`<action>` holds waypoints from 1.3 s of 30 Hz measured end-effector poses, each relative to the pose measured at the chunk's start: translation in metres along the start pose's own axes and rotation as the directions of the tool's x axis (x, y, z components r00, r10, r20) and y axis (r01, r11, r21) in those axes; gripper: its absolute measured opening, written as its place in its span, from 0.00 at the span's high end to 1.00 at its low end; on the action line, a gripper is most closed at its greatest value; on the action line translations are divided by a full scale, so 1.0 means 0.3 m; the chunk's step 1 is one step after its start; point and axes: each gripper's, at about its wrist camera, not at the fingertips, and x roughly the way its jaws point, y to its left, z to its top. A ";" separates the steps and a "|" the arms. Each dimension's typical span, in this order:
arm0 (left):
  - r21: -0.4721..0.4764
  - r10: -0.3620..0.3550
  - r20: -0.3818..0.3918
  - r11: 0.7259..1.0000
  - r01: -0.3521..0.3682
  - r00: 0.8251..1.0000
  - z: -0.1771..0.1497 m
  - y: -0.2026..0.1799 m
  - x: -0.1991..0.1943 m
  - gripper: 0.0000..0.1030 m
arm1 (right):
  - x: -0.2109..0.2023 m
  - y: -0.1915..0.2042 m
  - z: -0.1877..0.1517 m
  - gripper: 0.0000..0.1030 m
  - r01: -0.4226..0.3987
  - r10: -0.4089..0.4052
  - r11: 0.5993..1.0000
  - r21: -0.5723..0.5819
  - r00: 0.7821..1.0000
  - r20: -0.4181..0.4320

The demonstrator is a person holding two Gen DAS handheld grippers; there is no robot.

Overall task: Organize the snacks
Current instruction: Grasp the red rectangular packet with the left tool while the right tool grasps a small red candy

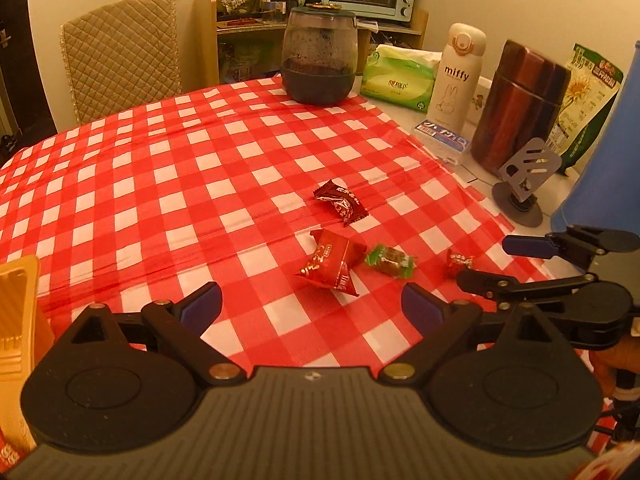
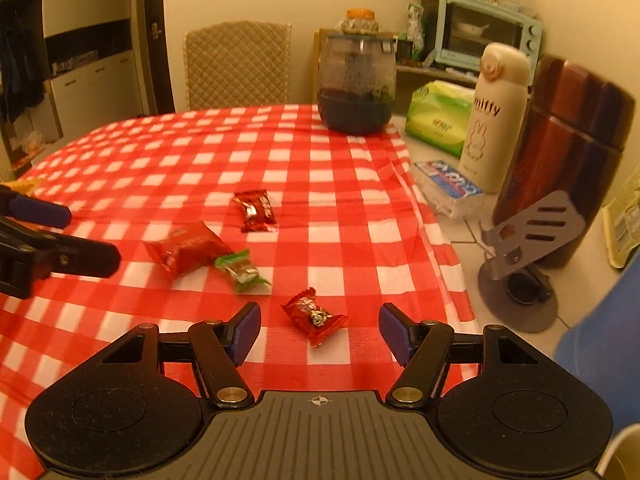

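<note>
Four wrapped candies lie on the worktop [image 1: 120,184], which has a red and white checked cloth. The landmark is the big red candy [image 1: 332,264]. The dark red candy [image 1: 341,203] sits just behind it, nearer the dark jar [image 1: 319,56]. The green candy [image 1: 390,261] lies just beside it, on the side toward the white Miffy bottle [image 1: 456,76]. The small red candy [image 2: 314,317] is a little farther that same way. The left tongs [image 1: 310,306] are spread wide with nothing in them, just in front of the big red candy. The right tongs [image 2: 319,330] are spread too, holding nothing, with the small red candy lying between their blue tips.
</note>
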 end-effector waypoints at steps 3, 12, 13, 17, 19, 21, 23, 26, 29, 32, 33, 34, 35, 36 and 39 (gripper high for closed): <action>-0.002 0.000 -0.009 1.000 0.000 1.000 -0.001 0.004 0.028 0.07 | 0.047 -0.014 -0.003 0.42 -0.005 0.005 1.000 -0.008 1.000 -0.012; 0.018 -0.018 -0.019 1.000 0.019 1.000 -0.003 -0.007 0.092 0.08 | 0.100 0.013 -0.015 0.80 -0.021 0.021 0.998 -0.060 1.000 -0.009; 0.020 -0.021 -0.014 1.000 0.022 1.000 -0.001 -0.008 0.099 0.08 | 0.097 0.023 -0.015 0.81 -0.017 0.016 0.998 -0.068 1.000 -0.012; 0.041 -0.032 0.004 0.999 0.032 0.999 0.014 -0.016 0.124 0.12 | 0.077 0.039 -0.017 0.82 0.002 -0.002 0.999 -0.042 1.000 -0.012; 0.051 -0.031 0.009 0.998 0.031 0.999 0.022 -0.018 0.141 0.15 | 0.064 0.037 -0.020 0.82 0.005 -0.005 1.000 -0.011 1.000 -0.005; 0.061 -0.028 0.019 0.998 0.027 0.999 0.030 -0.019 0.159 0.19 | 0.051 0.031 -0.021 0.82 0.005 -0.005 1.000 0.026 1.000 -0.003; 0.075 -0.025 0.021 0.997 0.023 0.999 0.036 -0.021 0.180 0.24 | 0.041 0.025 -0.023 0.82 0.008 -0.008 0.998 0.056 1.000 -0.005; 0.108 -0.030 0.017 0.994 0.028 0.999 0.040 -0.029 0.208 0.32 | 0.025 0.017 -0.028 0.82 0.011 -0.010 0.996 0.087 1.000 -0.003; 0.149 -0.031 0.003 0.988 0.030 1.000 0.042 -0.042 0.233 0.40 | 0.020 0.010 -0.031 0.82 0.012 -0.011 0.994 0.106 1.000 -0.007; 0.176 -0.038 0.003 0.984 0.037 0.999 0.044 -0.055 0.246 0.54 | 0.014 0.007 -0.034 0.82 0.017 -0.016 0.992 0.127 1.000 -0.007; 0.183 -0.038 -0.003 0.982 0.038 0.999 0.044 -0.058 0.252 0.59 | 0.013 0.006 -0.036 0.82 0.017 -0.016 0.991 0.134 1.000 -0.008; 0.189 -0.036 -0.009 0.981 0.037 0.999 0.043 -0.063 0.259 0.62 | 0.012 0.006 -0.036 0.82 0.017 -0.016 0.990 0.140 1.000 -0.008; 0.194 -0.038 -0.017 0.980 0.041 0.999 0.042 -0.066 0.266 0.68 | 0.010 0.005 -0.037 0.82 0.016 -0.015 0.990 0.143 1.000 -0.008; 0.195 -0.039 -0.029 0.980 0.044 0.999 0.040 -0.068 0.272 0.70 | 0.009 0.006 -0.037 0.82 0.016 -0.016 0.989 0.144 1.000 -0.008; 0.179 -0.037 -0.033 0.983 0.043 0.999 0.027 -0.066 0.257 0.73 | 0.002 0.008 -0.036 0.82 0.013 -0.012 0.988 0.152 1.000 -0.007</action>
